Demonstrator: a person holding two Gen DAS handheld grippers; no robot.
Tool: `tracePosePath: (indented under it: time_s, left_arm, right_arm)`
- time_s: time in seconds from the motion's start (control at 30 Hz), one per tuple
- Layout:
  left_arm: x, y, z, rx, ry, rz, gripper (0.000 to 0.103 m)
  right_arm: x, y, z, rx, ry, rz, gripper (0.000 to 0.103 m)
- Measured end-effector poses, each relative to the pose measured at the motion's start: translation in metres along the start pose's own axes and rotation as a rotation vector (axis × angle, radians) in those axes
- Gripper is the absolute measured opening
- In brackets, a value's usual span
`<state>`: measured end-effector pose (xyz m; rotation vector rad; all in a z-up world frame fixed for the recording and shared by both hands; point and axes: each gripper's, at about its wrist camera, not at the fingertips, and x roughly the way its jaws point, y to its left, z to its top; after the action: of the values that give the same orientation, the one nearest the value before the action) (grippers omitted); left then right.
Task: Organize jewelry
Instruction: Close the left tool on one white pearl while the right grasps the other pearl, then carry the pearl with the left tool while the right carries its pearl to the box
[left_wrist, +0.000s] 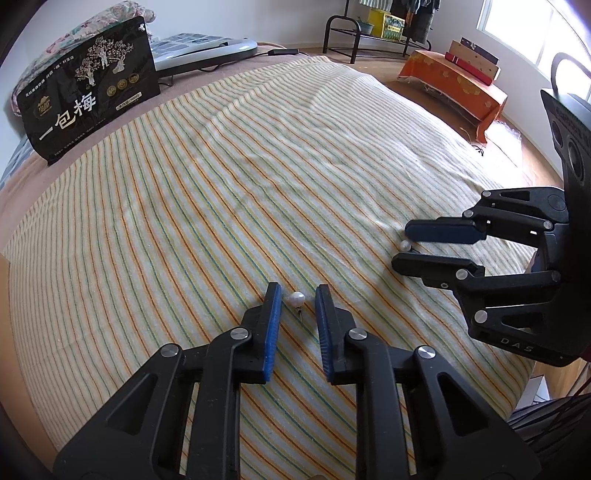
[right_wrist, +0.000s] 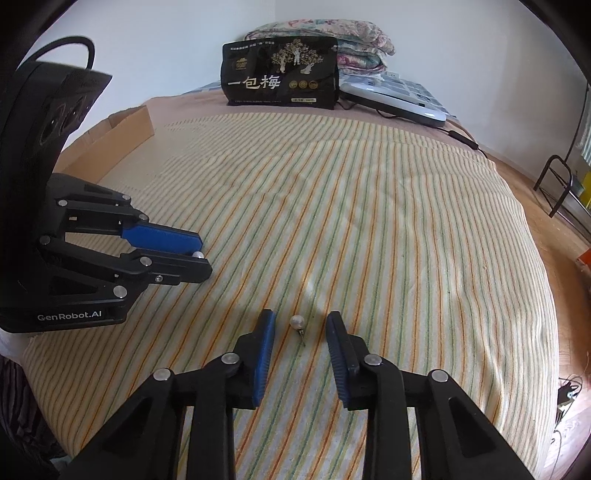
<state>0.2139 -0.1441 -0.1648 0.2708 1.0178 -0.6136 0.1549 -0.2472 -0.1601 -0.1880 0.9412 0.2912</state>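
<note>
Two pearl stud earrings lie on a striped cloth (left_wrist: 221, 177) spread over a bed. In the left wrist view one pearl earring (left_wrist: 297, 299) lies between the open fingers of my left gripper (left_wrist: 297, 293), touching neither pad. The other pearl earring (left_wrist: 405, 244) lies between the open fingers of my right gripper (left_wrist: 400, 245) at the right. In the right wrist view that earring (right_wrist: 297, 322) lies between the right gripper's (right_wrist: 300, 320) fingers, and the left gripper (right_wrist: 203, 254) at the left has its pearl (right_wrist: 198, 254) at its fingertips.
A black snack bag (right_wrist: 280, 72) with Chinese writing stands at the back of the bed, next to a grey flat device (right_wrist: 395, 98) and folded quilts (right_wrist: 325, 33). A cardboard piece (right_wrist: 118, 133) lies at the left. An orange-draped bench (left_wrist: 450, 86) and a black metal rack (left_wrist: 354, 33) stand on the floor.
</note>
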Motion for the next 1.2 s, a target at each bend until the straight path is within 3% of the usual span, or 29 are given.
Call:
tracePosePath:
  time_s: [0.17, 0.7, 1.2]
  left_arm:
    - [0.0, 0.002, 0.001, -0.004, -0.003, 0.009, 0.009]
    - [-0.038, 0.018, 0.003, -0.064, -0.065, 0.029, 0.007]
    - [-0.119, 0.043, -0.004, -0.136, -0.178, 0.097, 0.007]
  right_arm:
    - [0.003, 0.007, 0.0, -0.05, 0.006, -0.016, 0.006]
    - [-0.03, -0.015, 0.007, 0.065, -0.053, -0.022, 0.006]
    - [-0.085, -0.008, 0.043, 0.082, -0.16, -0.035, 0.006]
